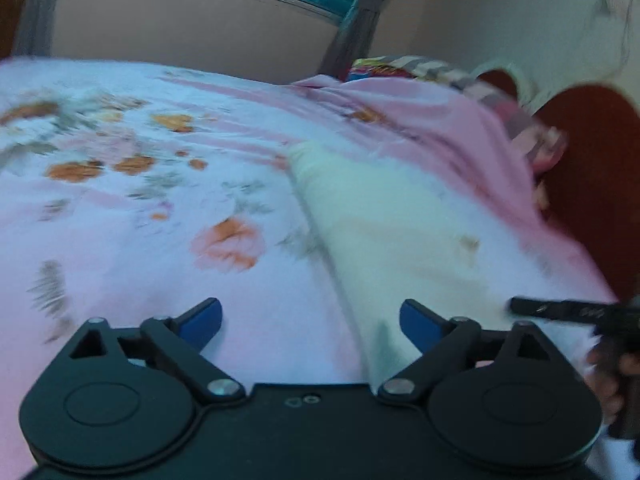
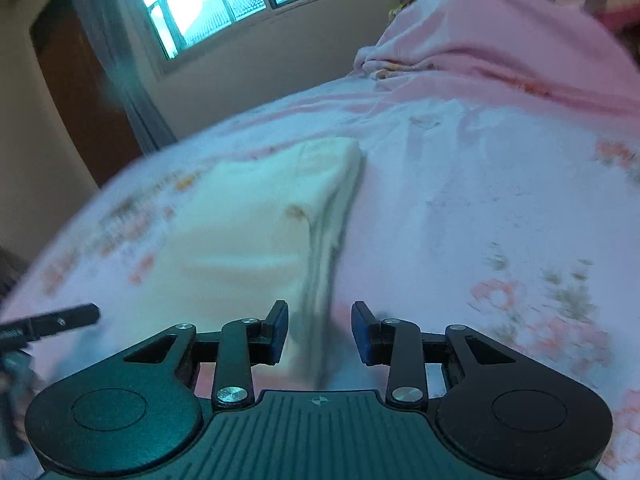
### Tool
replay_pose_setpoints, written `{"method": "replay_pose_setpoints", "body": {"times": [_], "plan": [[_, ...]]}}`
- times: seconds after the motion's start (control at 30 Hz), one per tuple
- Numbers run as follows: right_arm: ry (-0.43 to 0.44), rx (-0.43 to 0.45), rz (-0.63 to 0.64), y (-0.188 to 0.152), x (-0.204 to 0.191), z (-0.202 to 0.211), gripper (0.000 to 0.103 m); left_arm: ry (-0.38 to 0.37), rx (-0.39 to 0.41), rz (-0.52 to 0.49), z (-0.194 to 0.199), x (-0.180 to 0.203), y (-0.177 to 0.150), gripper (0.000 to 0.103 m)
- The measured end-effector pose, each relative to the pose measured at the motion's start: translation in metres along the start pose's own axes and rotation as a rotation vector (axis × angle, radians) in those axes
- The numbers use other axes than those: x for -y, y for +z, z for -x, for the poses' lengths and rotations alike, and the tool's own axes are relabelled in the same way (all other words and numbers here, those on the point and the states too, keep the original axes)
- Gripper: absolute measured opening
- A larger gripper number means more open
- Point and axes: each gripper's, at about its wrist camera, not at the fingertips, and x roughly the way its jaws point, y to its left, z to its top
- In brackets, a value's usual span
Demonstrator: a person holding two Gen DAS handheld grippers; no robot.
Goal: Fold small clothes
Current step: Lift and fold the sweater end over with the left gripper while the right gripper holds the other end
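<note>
The pale cream garment (image 2: 256, 224) lies folded into a long flat strip on the floral bed sheet (image 2: 500, 208), its layered edge running down its right side. The left hand-held gripper (image 1: 310, 322) gapes wide over its near left edge, pinching nothing. The right hand-held gripper (image 2: 319, 330) hangs part-open above the near end, pads clear of the cloth.

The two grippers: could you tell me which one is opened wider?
The left gripper: its blue pads stand far apart, while the right gripper shows only a narrow gap.

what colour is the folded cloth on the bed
Pale cream-white folded cloth, clearest in the right wrist view.
</note>
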Motion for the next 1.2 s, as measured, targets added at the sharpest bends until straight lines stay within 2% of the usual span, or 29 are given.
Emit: {"method": "replay_pose_setpoints", "body": {"times": [0.1,0.17,0.2,0.23,0.37,0.43,0.5,0.6,0.87,1.0,1.07,1.13,1.2], "plan": [[0.064,-0.023,-0.098,0.019,0.017,-0.02,0.035,-0.089,-0.009,0.043,-0.024,-0.004,0.016,0.102],[0.096,-0.032,-0.164,0.031,0.031,-0.035,0.043,-0.199,-0.07,0.133,-0.048,-0.015,0.023,0.099],[0.126,-0.031,-0.206,0.036,0.039,-0.042,0.061,-0.273,-0.118,0.199,-0.065,-0.023,0.026,0.096],[0.156,-0.025,-0.24,0.04,0.046,-0.047,0.074,-0.324,-0.155,0.238,-0.076,-0.029,0.028,0.094],[0.242,-0.048,-0.254,0.055,0.06,-0.066,0.074,-0.41,-0.186,0.243,-0.108,-0.044,0.039,0.078],[0.288,-0.055,-0.266,0.061,0.067,-0.076,0.074,-0.465,-0.194,0.276,-0.12,-0.054,0.044,0.059],[0.324,-0.066,-0.27,0.067,0.072,-0.085,0.074,-0.499,-0.211,0.311,-0.132,-0.065,0.045,0.047],[0.371,-0.081,-0.254,0.071,0.076,-0.094,0.074,-0.565,-0.221,0.329,-0.146,-0.071,0.047,0.045],[0.437,-0.087,-0.195,0.079,0.071,-0.121,0.074,-0.631,-0.186,0.31,-0.17,-0.069,0.053,0.047],[0.449,-0.08,-0.18,0.081,0.067,-0.135,0.074,-0.613,-0.174,0.294,-0.177,-0.065,0.056,0.046],[0.408,-0.074,-0.145,0.081,0.059,-0.136,0.064,-0.568,-0.166,0.245,-0.175,-0.058,0.059,0.043],[0.362,-0.068,-0.107,0.079,0.048,-0.136,0.042,-0.507,-0.148,0.173,-0.17,-0.045,0.061,0.038],[0.337,-0.051,-0.076,0.079,0.037,-0.129,0.033,-0.453,-0.114,0.113,-0.156,-0.034,0.062,0.034]]}}
